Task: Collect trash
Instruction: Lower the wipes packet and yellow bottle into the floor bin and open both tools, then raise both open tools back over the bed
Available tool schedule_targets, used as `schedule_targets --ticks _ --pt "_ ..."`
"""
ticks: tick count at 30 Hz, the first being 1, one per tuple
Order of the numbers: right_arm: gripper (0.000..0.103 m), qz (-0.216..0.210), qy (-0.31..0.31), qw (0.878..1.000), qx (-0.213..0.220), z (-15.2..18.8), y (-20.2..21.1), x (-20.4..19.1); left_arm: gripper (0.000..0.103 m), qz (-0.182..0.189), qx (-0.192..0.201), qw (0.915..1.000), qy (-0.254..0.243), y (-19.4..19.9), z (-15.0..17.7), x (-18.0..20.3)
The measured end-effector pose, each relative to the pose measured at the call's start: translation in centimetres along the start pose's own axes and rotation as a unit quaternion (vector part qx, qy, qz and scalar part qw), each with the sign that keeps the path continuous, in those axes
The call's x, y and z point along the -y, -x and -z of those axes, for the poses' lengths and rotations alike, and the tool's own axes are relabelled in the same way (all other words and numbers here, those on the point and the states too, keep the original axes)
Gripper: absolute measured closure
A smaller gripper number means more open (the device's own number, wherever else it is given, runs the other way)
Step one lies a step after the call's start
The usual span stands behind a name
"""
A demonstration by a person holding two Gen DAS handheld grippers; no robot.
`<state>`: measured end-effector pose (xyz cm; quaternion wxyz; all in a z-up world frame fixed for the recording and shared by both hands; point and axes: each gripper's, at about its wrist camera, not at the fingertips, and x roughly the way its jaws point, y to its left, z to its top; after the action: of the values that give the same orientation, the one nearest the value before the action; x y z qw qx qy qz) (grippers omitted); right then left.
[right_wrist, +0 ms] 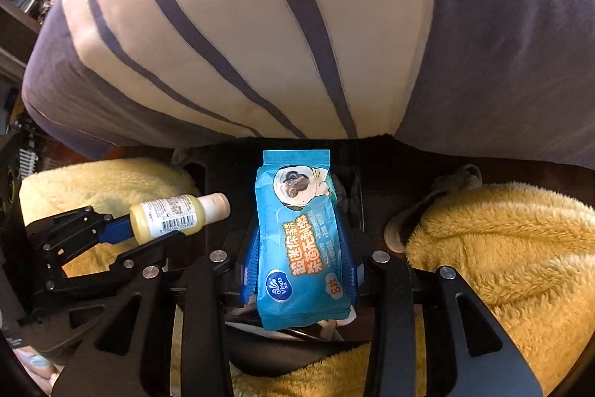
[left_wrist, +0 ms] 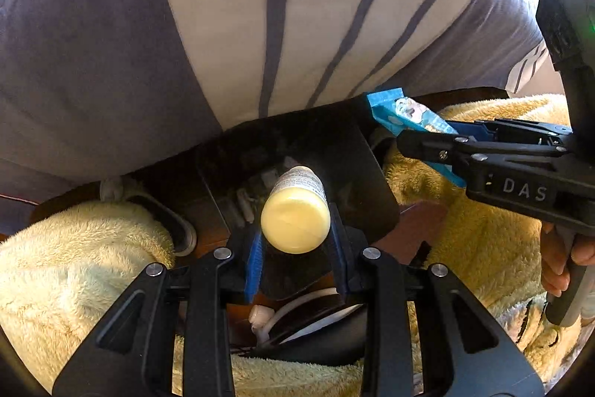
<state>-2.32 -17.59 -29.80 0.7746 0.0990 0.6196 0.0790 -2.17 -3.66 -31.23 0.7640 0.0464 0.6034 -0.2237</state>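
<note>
Left wrist view: a striped bedcover (left_wrist: 260, 17) fills the top; below it sits a black bin (left_wrist: 353, 166). Over the bin, the left claw (left_wrist: 295, 240) pinches a bottle (left_wrist: 295, 214). Just right of the bin, the right claw (right_wrist: 297, 259) pinches a blue packet (right_wrist: 297, 240).

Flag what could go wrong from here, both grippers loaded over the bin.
1. The left gripper pinches the bottle only near its base; most of it sticks out past the fingers, so it could pivot and drop outside the black bin.
2. The wipes pack in the right gripper is soft and could snag on the bin rim.
3. Both grippers crowd one opening and could collide.
</note>
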Motion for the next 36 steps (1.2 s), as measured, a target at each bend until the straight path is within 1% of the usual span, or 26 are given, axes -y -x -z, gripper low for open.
schedule_targets --ticks 3,5,7,10,12,14,15,16,17,18,20,21,23,25,27,28,30,32,36 --pt "0.063 -0.002 -0.001 1.0 -0.007 -0.4 -0.2 -0.2 0.074 -0.001 -0.008 1.0 0.005 -0.4 -0.4 -0.3" --pt "0.062 0.002 -0.001 1.0 -0.006 -0.6 -0.1 -0.4 0.074 -0.005 -0.012 0.9999 0.006 -0.4 -0.5 -0.2" --pt "0.061 0.007 -0.004 1.0 -0.002 -0.7 0.3 -0.4 0.073 -0.008 -0.013 0.9998 0.008 -0.4 -0.5 -0.5" --pt "0.052 0.009 -0.011 1.0 0.008 -1.0 0.8 0.0 0.061 -0.011 -0.007 0.9999 0.009 0.0 -0.6 -0.5" --pt "0.042 0.006 -0.013 1.0 0.013 -1.1 1.1 0.4 0.057 -0.013 0.001 0.9999 0.01 0.6 -0.7 -0.6" --pt "0.039 0.006 -0.015 1.0 0.023 -1.2 1.8 0.5 0.051 -0.015 0.006 0.9998 0.01 1.0 -0.8 -0.5" --pt "0.035 0.004 -0.017 0.999 0.028 -1.2 2.2 0.5 0.049 -0.018 0.011 0.9997 0.012 1.4 -0.9 -0.6" --pt "0.032 0.004 -0.018 0.999 0.033 -1.3 2.4 0.7 0.043 -0.02 0.014 0.9996 0.012 1.6 -0.9 -0.6" --pt "0.026 0.003 -0.02 0.999 0.04 -1.5 2.8 0.8 0.038 -0.023 0.02 0.9995 0.012 2.1 -1.0 -0.6" --pt "0.022 0.002 -0.022 0.999 0.049 -1.6 3.4 0.9 0.035 -0.024 0.024 0.9993 0.012 2.4 -1.1 -0.6" --pt "0.015 0.001 -0.023 0.998 0.063 -1.9 4.4 1.0 0.025 -0.029 0.038 0.9988 0.009 3.5 -1.4 -0.6" --pt "0.012 0.001 -0.022 0.997 0.07 -2.1 5.0 0.9 0.023 -0.033 0.049 0.9982 0.007 4.4 -1.6 -0.5" --pt "0.008 0.002 -0.016 0.996 0.09 -2.8 6.7 0.8 0.016 -0.035 0.068 0.9971 0.003 5.9 -2.2 -0.3" --pt "0.007 0.006 -0.009 0.993 0.115 -3.6 8.4 0.8 0.013 -0.037 0.087 0.9955 0.0 7.4 -2.8 -0.1" --pt "0.007 0.009 -0.004 0.991 0.133 -4.3 9.6 0.7 0.012 -0.039 0.112 0.9929 -0.003 9.3 -3.6 0.2" --pt "0.006 0.009 -0.002 0.989 0.148 -5.0 10.7 0.6 0.011 -0.041 0.12 0.992 -0.004 10.0 -3.9 0.2" --pt "0.004 0.009 0.001 0.986 0.164 -5.8 11.8 0.7 0.011 -0.045 0.138 0.9894 -0.006 11.7 -4.9 0.1" --pt "0.004 0.015 0.005 0.983 0.181 -7.3 13.0 0.7 0.011 -0.046 0.151 0.9874 -0.007 12.7 -5.9 -0.2" --pt "0.004 0.03 0.01 0.978 0.207 -11.0 14.6 1.2 0.011 -0.066 0.174 0.9825 -0.004 14.5 -8.9 -1.2"
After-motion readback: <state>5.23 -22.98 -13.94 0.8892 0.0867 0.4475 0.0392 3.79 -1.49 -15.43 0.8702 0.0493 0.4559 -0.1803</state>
